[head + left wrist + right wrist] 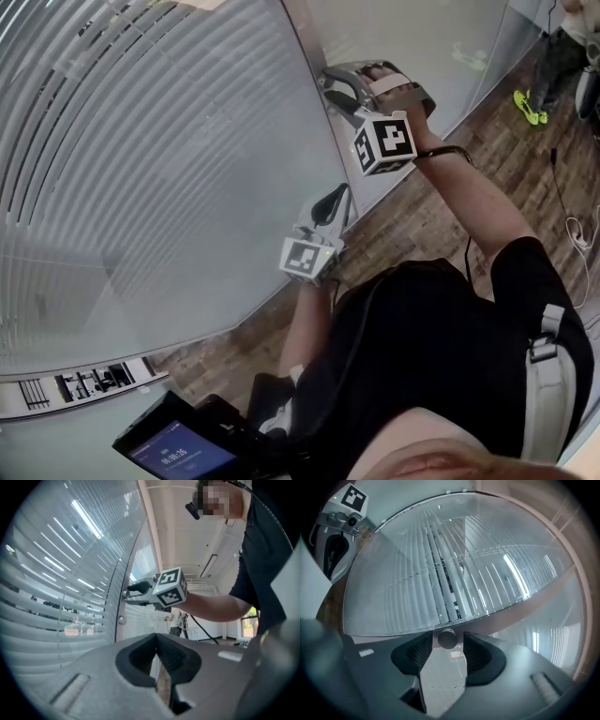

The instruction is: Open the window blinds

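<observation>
Slatted blinds [141, 141] sit behind a glass pane, their slats partly tilted, with gaps showing in the right gripper view [450, 588]. A small round metal knob [447, 638] sticks out of the window frame [309, 56]. My right gripper [447, 644] is open, with the knob between its pads [415, 653] and a sliver of space on each side. In the head view the right gripper [330, 86] points at the frame. My left gripper [323, 204] hangs lower beside the glass, shut on nothing [157, 641]. The knob [122, 619] also shows in the left gripper view, under the right gripper [130, 591].
A wooden floor [441, 216] runs along the glass wall. Another person [567, 47] with bright yellow-green shoes [530, 105] stands at the far right. A white cable [581, 230] lies on the floor. A device with a lit screen [173, 452] is at the bottom.
</observation>
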The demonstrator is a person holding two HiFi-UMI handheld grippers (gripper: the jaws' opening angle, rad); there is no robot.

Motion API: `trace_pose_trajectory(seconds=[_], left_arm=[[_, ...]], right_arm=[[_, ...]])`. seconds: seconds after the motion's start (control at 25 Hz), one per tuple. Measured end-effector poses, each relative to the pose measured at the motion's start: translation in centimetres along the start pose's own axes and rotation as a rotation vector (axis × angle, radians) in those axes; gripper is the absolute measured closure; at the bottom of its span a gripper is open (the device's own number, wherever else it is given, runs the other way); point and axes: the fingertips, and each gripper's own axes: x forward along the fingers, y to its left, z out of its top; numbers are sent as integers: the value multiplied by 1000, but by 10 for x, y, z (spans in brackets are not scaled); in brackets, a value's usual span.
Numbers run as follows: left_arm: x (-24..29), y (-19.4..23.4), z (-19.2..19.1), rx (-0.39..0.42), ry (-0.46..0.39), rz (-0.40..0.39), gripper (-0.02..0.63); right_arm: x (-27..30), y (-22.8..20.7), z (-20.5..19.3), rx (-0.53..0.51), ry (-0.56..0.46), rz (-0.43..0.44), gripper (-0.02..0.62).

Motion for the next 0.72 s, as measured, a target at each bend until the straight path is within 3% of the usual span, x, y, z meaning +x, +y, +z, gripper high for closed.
trace_pose_trajectory(seconds=[0.2, 0.32, 0.48, 0.6, 0.72], left_arm=[[3, -1, 6, -2, -16, 3, 603], [3, -3, 5, -9, -14, 1, 603], [2, -4, 3, -9, -8, -2, 603], [2, -4, 3, -8, -3, -2, 603], [0, -4, 3, -9, 1, 0, 603]], right_arm=[[1, -5, 1, -43, 2, 4, 387], [0, -4, 2, -63, 9, 9, 462], [-1, -4, 2, -41, 9, 3, 465], [-2, -6, 0, 11, 3, 7, 465], [-2, -9, -1, 143, -18, 19, 465]])
